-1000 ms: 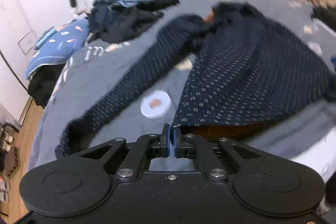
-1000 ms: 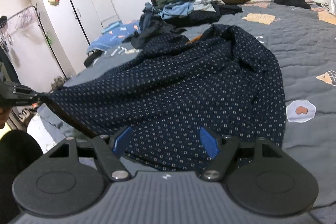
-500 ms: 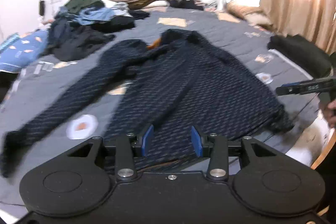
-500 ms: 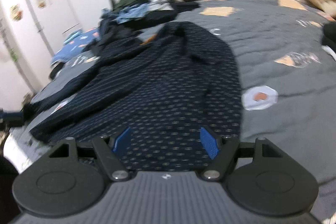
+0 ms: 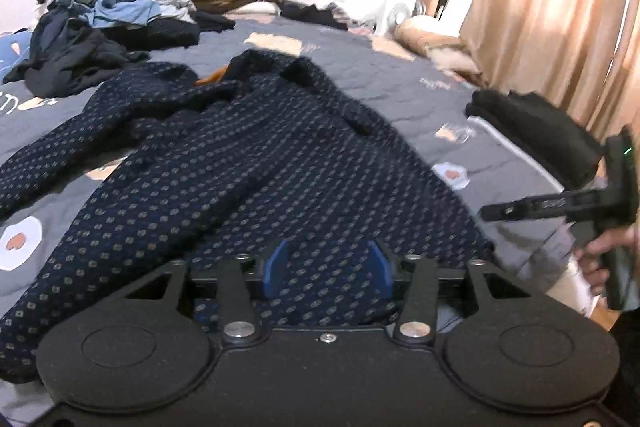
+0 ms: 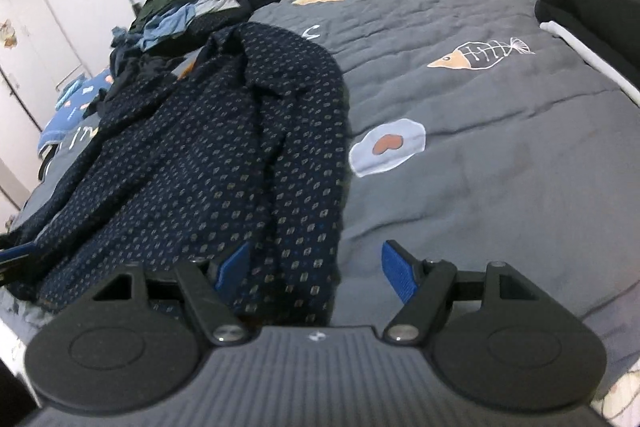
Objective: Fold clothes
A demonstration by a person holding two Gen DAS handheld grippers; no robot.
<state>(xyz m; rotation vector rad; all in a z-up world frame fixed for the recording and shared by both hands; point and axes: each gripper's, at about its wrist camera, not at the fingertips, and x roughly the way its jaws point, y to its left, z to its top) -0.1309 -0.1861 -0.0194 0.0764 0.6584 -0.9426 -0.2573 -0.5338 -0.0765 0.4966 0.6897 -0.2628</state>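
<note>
Navy dotted long-sleeved shirt point(image 5: 256, 163) lies spread on the grey quilted bed point(image 6: 500, 147); left tool point(image 5: 327, 269) opening over its hem, right tool point(image 6: 316, 271) apart, both empty.

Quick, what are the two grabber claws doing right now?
Left gripper: opening, holding nothing, over the dotted shirt.
Right gripper: open, holding nothing.

Left hand-held gripper point(image 5: 326, 269): matte black body, two round discs at the sides, silver screws on angled link arms, blue ribbed pads point(image 5: 275, 267). Right hand-held gripper point(image 6: 316, 269): same black linkage and silver screws, ribbed grey top plate with a small emblem, blue pads point(image 6: 394, 269). Seen from the left camera: black pistol-style handle with a tiny green light, gripped by a hand point(image 5: 604, 255).
</note>
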